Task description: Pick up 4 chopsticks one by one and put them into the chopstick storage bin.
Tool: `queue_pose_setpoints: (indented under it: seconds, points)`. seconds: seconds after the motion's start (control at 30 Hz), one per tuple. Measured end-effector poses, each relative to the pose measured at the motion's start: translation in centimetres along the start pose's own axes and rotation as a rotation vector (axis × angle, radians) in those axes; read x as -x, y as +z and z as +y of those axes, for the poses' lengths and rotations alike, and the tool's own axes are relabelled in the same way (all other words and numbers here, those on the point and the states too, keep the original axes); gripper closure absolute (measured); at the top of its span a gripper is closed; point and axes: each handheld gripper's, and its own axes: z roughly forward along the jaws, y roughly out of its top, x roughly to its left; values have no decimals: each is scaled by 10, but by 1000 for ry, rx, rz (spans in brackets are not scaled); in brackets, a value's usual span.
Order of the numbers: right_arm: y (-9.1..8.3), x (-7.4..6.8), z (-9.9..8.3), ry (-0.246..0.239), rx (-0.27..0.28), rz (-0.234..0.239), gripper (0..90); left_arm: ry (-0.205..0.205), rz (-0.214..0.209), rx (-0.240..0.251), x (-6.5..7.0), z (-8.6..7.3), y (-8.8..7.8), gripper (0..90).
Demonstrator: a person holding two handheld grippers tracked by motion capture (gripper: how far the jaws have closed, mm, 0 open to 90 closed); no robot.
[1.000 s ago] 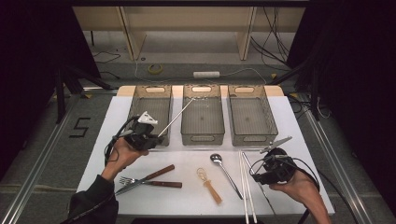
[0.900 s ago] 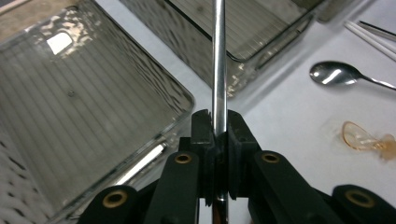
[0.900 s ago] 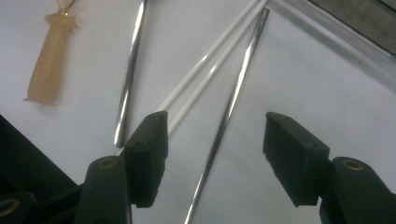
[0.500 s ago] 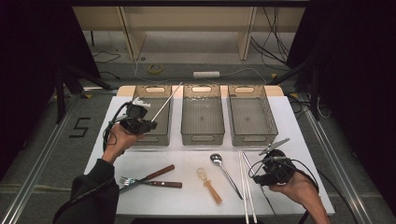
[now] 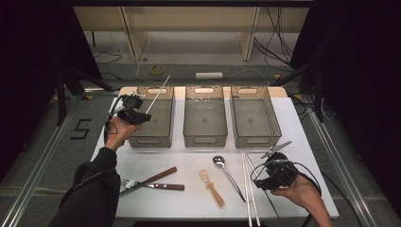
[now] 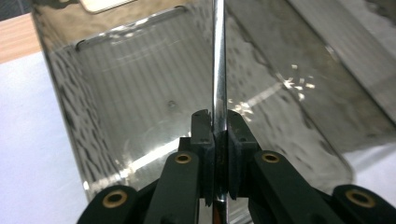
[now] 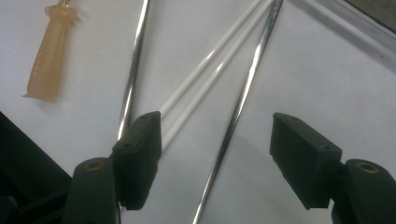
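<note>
Your left hand-held gripper [image 6: 217, 140] is clamped on a metal chopstick [image 6: 218, 70] over the bin [image 5: 152, 118] nearest the worktop's far left corner. Your right hand-held gripper [image 7: 215, 154] has just been opening wider; another metal chopstick [image 7: 243, 102] lies between its jaws, untouched.

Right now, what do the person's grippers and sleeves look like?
Both are black handheld tools. The left gripper has ridged black pads and brass-coloured pivot rivets; the right gripper has blocky black pads. Black cable loops trail from each, and a dark long sleeve covers the left arm.

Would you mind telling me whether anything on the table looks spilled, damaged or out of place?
Nothing stands out. The three bins sit in a row, cutlery lies loose in front, and the left gripper holds a metal chopstick over the left bin.
</note>
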Motion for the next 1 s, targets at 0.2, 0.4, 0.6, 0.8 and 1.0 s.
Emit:
queue_pose_setpoints:
  seconds: [0.2, 0.4, 0.6, 0.8, 1.0]
  points:
    - [1, 0, 0, 2, 0, 9, 314, -39, 25, -26, -10, 1, 11, 831]
    - [0, 1, 0, -1, 4, 11, 310, -66, 35, -44, -15, 2, 17, 830]
    - [1, 1, -1, 0, 5, 13, 310, -95, 44, -64, -17, 0, 25, 821]
    - [0, 2, -1, -1, 4, 15, 310, -124, 70, -42, -17, -1, 22, 620]
    - [-3, 6, -1, 22, 4, -2, 347, -134, -12, 17, -6, -9, 2, 378]
